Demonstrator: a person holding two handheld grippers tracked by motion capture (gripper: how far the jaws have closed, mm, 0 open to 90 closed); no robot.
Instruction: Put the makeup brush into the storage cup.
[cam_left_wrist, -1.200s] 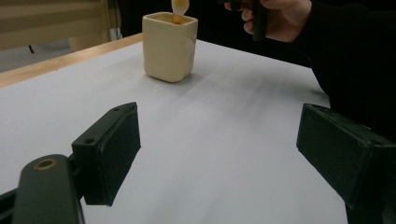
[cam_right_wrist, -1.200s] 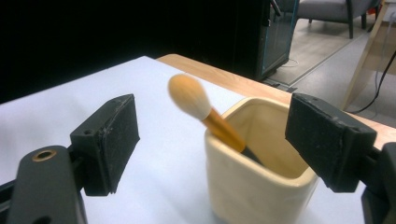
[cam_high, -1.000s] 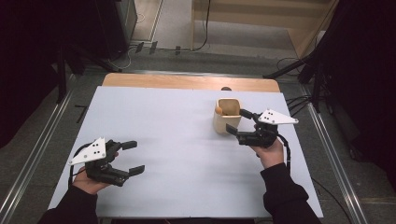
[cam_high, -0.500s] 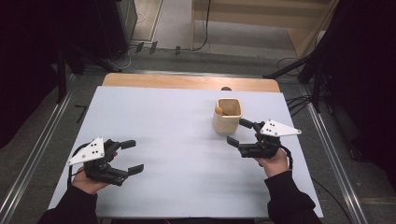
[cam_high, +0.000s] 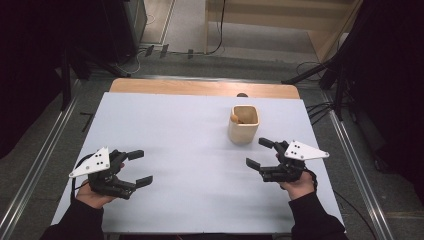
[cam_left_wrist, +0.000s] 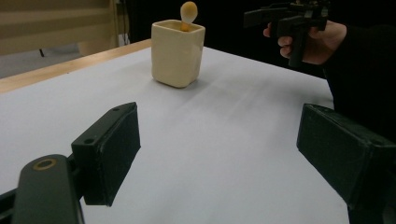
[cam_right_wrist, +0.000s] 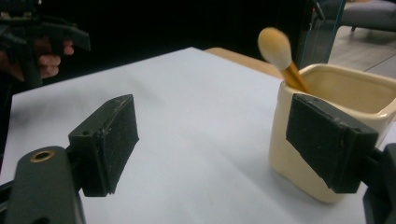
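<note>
The cup (cam_high: 244, 125) near the table's far edge hides most of the brush (cam_right_wrist: 281, 55); its fluffy tip leans up. The right gripper (cam_high: 260, 153) and left gripper (cam_high: 140, 168) are wide open, holding nothing.

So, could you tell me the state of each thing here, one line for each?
Cup: upright on the table, apart from both grippers.
Brush: standing tilted in the cup, soft head up above the rim.
Left gripper: open, empty, low over the table.
Right gripper: open, empty, near the cup, not touching it.
Table: covered by a white sheet.
</note>
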